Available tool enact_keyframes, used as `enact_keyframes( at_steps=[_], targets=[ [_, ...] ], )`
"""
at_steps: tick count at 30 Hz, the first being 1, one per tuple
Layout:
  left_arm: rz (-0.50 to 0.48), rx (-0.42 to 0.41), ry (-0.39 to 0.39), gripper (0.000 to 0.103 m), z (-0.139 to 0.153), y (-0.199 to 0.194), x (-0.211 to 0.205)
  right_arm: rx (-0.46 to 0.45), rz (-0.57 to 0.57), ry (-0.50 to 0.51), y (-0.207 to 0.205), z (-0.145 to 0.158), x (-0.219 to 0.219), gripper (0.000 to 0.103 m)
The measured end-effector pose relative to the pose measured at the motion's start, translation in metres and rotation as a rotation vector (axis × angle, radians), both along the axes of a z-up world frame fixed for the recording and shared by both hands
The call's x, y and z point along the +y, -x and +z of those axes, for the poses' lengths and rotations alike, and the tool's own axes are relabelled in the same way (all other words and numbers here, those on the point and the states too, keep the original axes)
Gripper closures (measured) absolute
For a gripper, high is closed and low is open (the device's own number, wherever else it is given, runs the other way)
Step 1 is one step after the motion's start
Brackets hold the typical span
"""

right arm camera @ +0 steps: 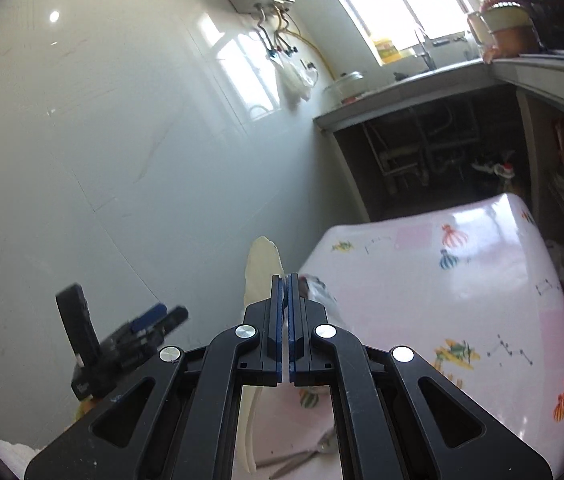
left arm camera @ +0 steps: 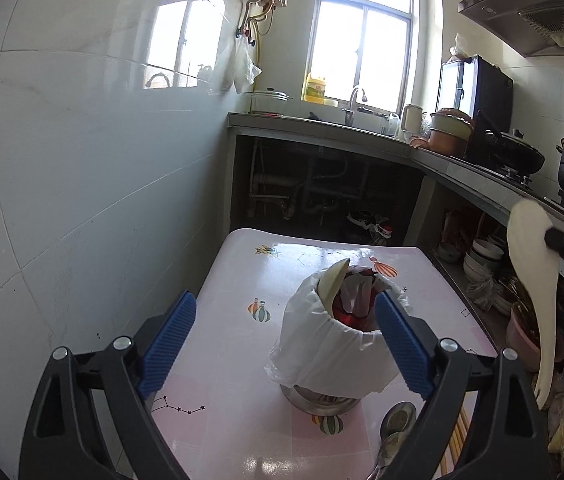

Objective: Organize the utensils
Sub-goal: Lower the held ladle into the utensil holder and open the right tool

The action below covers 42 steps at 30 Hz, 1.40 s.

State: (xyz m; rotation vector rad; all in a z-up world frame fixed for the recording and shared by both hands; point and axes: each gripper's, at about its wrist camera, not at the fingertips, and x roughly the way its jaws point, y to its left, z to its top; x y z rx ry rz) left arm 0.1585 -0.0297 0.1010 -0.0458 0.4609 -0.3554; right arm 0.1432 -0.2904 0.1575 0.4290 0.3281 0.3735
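- Blue pads of our left gripper stand wide apart, with nothing pressed between them.
- Just ahead of that gripper, between its fingers, a metal holder lined with a white bag stands on the pink table.
- Inside the holder a cream spatula leans against the rim on the gripper's left side, next to something red we cannot name.
- Below the right finger, spoons lie on the table beside the holder's base, and yellow chopsticks show past that finger.
- Far right of the left gripper, a second cream paddle hangs in the air, clamped near its broad end by a black tool.
- Our right gripper is fully closed on that paddle: the broad end sticks out beyond the fingertips to the left, the handle runs back beneath the fingers.
- Under this gripper, spoons lie on the table.
- Left of it we see the left gripper, blurred.
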Motion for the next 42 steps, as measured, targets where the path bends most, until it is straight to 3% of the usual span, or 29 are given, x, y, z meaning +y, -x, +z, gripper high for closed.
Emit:
enact_keyframes(
  at_steps=[7,12,17,27,42],
  targets=[
    [0.034,-0.002,0.007,0.014,-0.017,0.007,0.018,-0.157,0.003,0.019,-0.062,0.034,0.029,0.103],
    [0.042,0.023,0.014,0.014,-0.027,0.004,0.028,-0.149,-0.023,0.040,-0.107,0.015,0.039,0.103],
    [0.057,0.025,0.000,0.014,-0.034,0.000,0.034,-0.115,-0.054,0.127,-0.134,-0.014,0.052,0.103],
    [0.055,0.048,0.017,0.014,-0.041,-0.006,0.039,-0.084,-0.084,0.284,-0.128,-0.056,0.065,0.103],
    [0.052,0.041,0.005,0.014,-0.038,-0.002,0.036,0.007,-0.062,0.471,-0.112,-0.085,0.088,0.103]
  ],
)
